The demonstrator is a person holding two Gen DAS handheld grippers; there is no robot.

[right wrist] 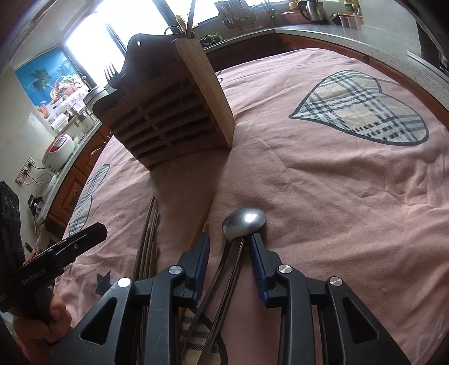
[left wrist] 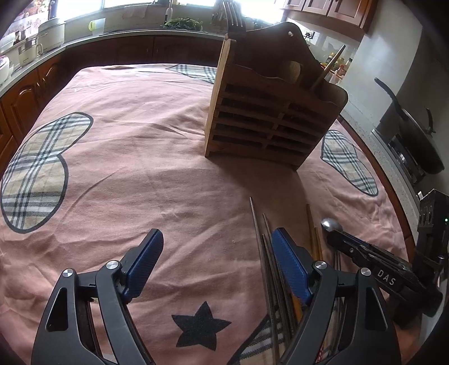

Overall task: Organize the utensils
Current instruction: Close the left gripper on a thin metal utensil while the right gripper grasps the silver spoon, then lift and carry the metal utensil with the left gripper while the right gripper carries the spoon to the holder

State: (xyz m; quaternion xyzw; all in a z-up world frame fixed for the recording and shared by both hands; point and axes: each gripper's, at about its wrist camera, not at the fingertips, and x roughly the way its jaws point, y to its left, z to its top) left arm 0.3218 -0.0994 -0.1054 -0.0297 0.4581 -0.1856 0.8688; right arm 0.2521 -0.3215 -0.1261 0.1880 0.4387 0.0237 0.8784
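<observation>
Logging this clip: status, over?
Left hand-held gripper open, empty. Right hand-held gripper open astride spoon handle. Holder upright ahead, path unobstructed.

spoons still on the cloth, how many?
1 for sure: the metal spoon lies bowl-up on the pink cloth, its handle running between the open fingers of the right gripper. The thin handles beside it run under the grippers, so more may be hidden.

A wooden rack (left wrist: pixel 269 123) with slatted front stands upright on the bench, forks (left wrist: pixel 234 16) rising from its far pocket. Near it lie a steel spoon (right wrist: pixel 244 219), bowl toward the rack, dark metal chopsticks (left wrist: pixel 265 252) and pale wooden chopsticks (left wrist: pixel 313 233), roughly parallel.
</observation>
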